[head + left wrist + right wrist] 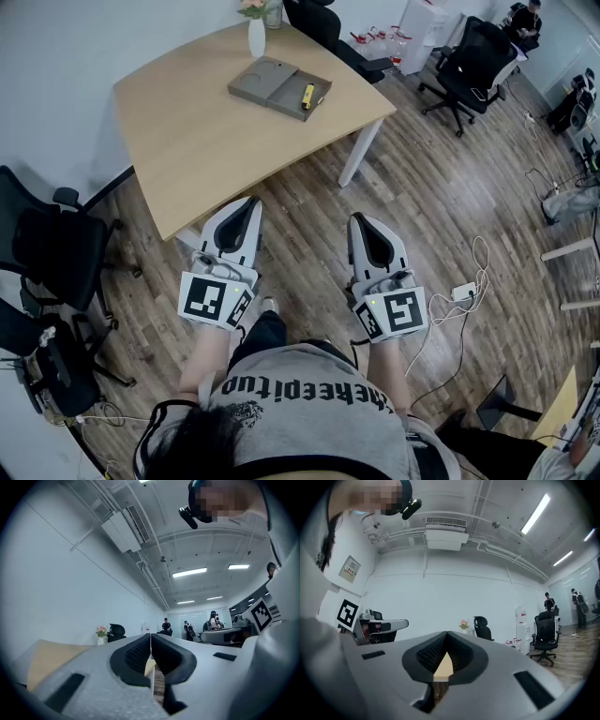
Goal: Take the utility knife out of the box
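Observation:
On the wooden table point(187, 131) at the far side lies an open grey box point(279, 86), and the yellow utility knife point(307, 96) rests in its right half. My left gripper point(251, 202) and right gripper point(359, 221) are held side by side in front of my body, above the floor and well short of the table. Both are shut with nothing between the jaws. In the left gripper view the gripper point(150, 637) has its tips meeting, with the table point(51, 658) beyond. The right gripper point(446, 633) looks the same in its own view.
A white vase with flowers point(257, 36) stands at the table's far edge behind the box. Black office chairs stand at the left point(52, 248) and far right point(473, 61). Cables and a power strip point(461, 292) lie on the wood floor at my right.

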The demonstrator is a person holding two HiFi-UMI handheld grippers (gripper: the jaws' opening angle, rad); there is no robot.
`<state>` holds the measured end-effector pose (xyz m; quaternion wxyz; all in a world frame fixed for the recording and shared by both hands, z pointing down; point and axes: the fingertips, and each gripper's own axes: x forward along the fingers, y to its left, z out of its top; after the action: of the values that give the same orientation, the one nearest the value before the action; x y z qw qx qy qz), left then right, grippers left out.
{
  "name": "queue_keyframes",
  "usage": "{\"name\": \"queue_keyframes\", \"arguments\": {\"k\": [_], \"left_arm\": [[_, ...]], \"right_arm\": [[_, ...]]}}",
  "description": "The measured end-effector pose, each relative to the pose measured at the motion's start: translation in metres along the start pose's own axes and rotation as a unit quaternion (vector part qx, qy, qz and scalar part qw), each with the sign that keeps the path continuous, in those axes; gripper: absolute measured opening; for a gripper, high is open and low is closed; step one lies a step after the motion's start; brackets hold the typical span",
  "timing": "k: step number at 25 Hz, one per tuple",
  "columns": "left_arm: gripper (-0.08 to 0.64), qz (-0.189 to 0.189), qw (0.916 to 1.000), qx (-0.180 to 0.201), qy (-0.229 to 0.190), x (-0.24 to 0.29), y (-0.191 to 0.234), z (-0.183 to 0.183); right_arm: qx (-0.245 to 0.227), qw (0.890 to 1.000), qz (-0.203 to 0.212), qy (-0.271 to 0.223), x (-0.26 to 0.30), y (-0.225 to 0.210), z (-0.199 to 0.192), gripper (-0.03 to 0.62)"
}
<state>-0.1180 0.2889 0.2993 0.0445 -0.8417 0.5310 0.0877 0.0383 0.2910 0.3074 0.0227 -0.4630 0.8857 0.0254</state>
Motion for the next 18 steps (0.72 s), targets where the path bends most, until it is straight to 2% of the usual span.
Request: {"name": "queue_keyframes", "arguments": {"k": [12, 18], "left_arm": [[0.020, -0.006, 0.9999, -0.002, -0.009, 0.003, 0.020, 0.007], [0.020, -0.017, 0.9998, -0.002, -0.012, 0.012, 0.036, 0.004]], "right_arm": [[-0.007, 1.000, -0.002, -0.003, 0.018, 0.013, 0.005, 0.006], [-0.006, 1.000, -0.016, -0.010, 0.034, 0.014, 0.002, 0.006]]}}
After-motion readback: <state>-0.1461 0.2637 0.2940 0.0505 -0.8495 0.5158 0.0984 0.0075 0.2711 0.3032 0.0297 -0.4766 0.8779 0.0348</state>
